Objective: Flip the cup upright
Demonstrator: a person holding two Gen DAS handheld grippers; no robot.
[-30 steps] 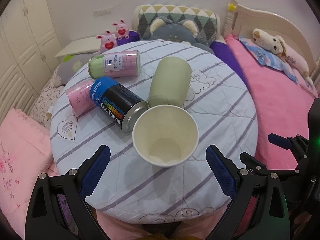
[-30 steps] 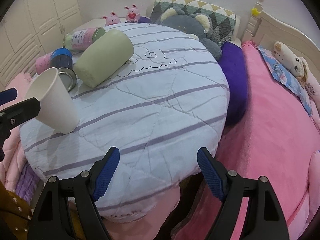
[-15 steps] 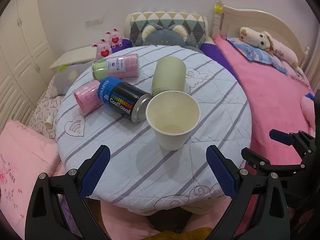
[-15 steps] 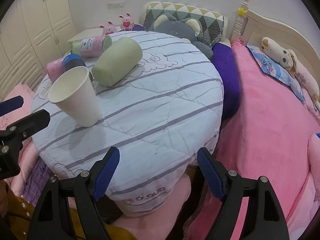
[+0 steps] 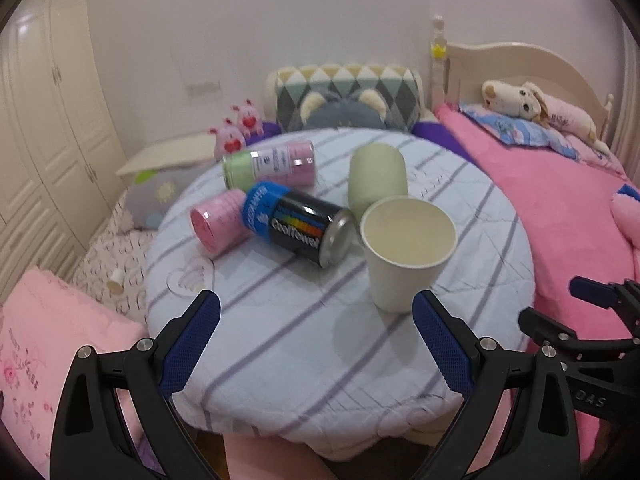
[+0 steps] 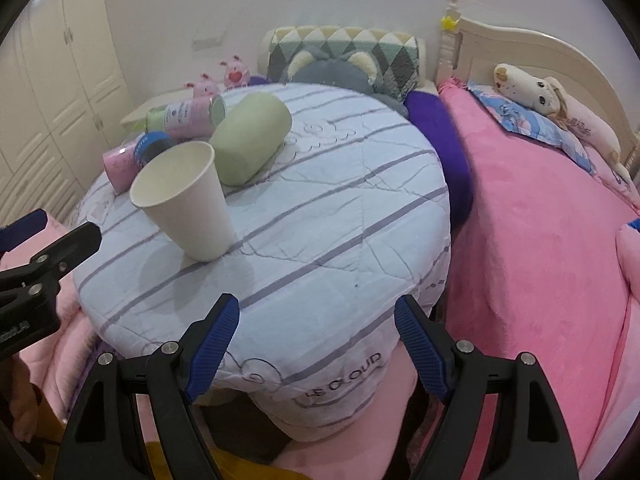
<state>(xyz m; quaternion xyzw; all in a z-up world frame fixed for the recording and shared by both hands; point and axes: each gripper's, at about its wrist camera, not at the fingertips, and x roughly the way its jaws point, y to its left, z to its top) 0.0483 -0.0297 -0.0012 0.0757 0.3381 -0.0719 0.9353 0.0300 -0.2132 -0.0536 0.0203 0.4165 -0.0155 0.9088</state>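
Note:
A white paper cup (image 5: 404,252) stands upright, mouth up, on the round table with a striped cover (image 5: 320,340); it also shows in the right wrist view (image 6: 188,208). My left gripper (image 5: 316,344) is open and empty, back from the cup near the table's front edge. My right gripper (image 6: 316,344) is open and empty, over the table's near edge, to the right of the cup.
Behind the cup lie a pale green cup (image 5: 376,176), a black and blue can (image 5: 300,224), a pink roll (image 5: 218,224) and a green-pink canister (image 5: 268,164). A pink bed (image 6: 540,208) is right; cupboards (image 5: 44,128) are left.
Both grippers have pulled back and up from the table. The cup, tilted toward the left gripper a second ago, now stands upright and free.

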